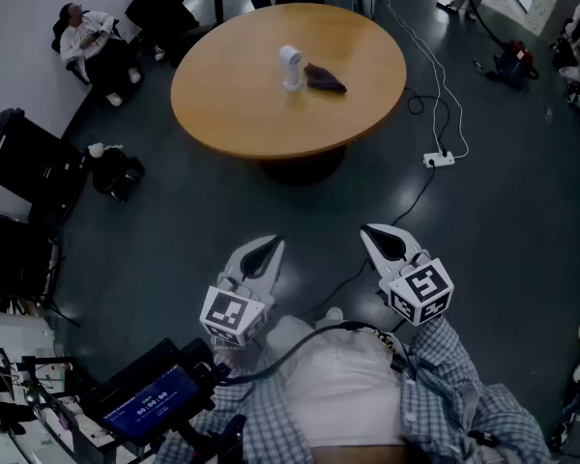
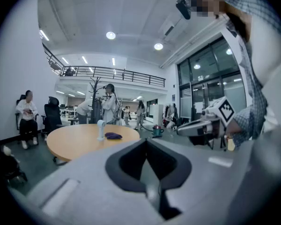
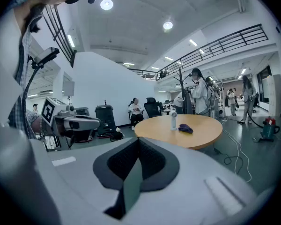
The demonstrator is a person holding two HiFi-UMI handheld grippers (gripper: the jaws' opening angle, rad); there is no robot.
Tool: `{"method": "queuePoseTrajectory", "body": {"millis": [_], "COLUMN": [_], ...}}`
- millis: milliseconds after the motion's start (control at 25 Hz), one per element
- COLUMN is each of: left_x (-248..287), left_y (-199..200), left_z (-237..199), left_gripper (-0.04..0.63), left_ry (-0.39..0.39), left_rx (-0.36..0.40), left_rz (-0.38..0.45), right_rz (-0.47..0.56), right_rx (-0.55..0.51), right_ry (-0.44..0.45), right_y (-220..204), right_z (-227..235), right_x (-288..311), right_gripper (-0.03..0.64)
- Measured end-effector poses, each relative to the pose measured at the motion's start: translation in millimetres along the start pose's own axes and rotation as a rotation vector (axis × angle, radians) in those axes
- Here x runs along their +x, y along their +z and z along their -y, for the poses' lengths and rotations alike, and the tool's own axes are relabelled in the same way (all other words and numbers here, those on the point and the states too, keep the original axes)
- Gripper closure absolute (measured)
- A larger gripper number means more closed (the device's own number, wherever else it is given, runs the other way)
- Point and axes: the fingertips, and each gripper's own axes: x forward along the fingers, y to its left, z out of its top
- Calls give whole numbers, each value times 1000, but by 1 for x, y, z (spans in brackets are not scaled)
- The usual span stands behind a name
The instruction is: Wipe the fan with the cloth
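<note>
We hold the left gripper (image 1: 268,247) and the right gripper (image 1: 375,235) side by side above the dark floor (image 1: 493,220), well short of the round wooden table (image 1: 222,114); both have their jaws clenched together with nothing between them. The small white fan (image 1: 289,68) stands upright near the table's middle; the dark cloth (image 1: 325,78) lies crumpled just beside it, to its right in the head view; we touch neither.

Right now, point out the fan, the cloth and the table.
fan (image 1: 289,67), head view, its upright white body.
cloth (image 1: 325,78), head view, middle of the dark bundle.
table (image 1: 234,116), head view, bare wooden top.
</note>
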Motion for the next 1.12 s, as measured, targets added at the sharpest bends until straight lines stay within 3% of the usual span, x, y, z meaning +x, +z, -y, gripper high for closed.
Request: {"method": "queuePoseTrajectory", "body": {"millis": [840,1120], "left_x": [6,26], "left_y": [13,9], "left_z": [-3,11], "left_gripper": [594,594], "left_ry": [8,-11], "left_rx": [16,40], "left_rz": [20,33], "right_rz": [9,24], "right_rx": [3,18], "right_ry": [-12,-38], "right_y": [11,2], "right_z": [6,31], "right_x": [-3,-13], "right_gripper": [614,614]}}
